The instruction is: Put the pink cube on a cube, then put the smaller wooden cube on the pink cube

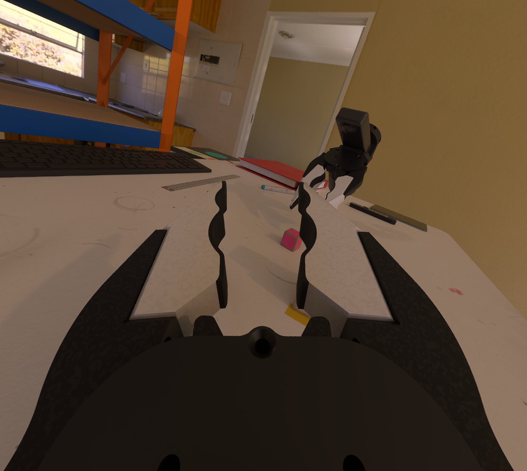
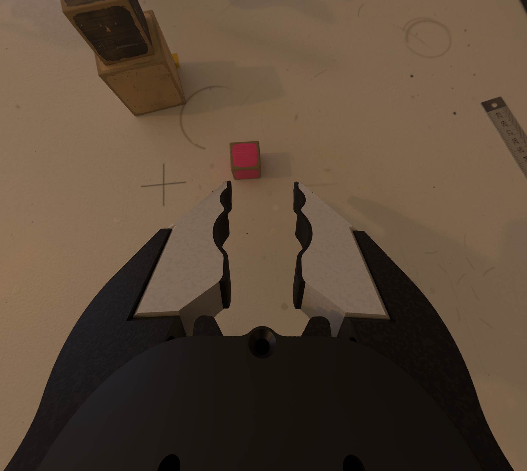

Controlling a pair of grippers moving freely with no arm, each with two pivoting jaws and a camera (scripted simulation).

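The pink cube (image 2: pixel 245 159) sits on the white table (image 2: pixel 370 115), just beyond my right gripper's tips and a little left of centre. My right gripper (image 2: pixel 262 184) is open and empty above the table. Far left, a dark-faced wooden cube (image 2: pixel 102 9) rests on a larger pale wooden cube (image 2: pixel 142 80). In the left wrist view my left gripper (image 1: pixel 262 186) is open and empty, low over the table. The pink cube (image 1: pixel 291 240) lies beside its right finger. The right gripper (image 1: pixel 328 192) hangs beyond it.
A black keyboard (image 1: pixel 99 160) and a blue and orange rack (image 1: pixel 171 86) stand at the back left. A steel ruler (image 1: pixel 199 182), a red book (image 1: pixel 271 169), a marker (image 1: pixel 276 188) and a black pen (image 1: pixel 370 212) lie farther off. A small yellow piece (image 2: pixel 176 60) sits behind the stack.
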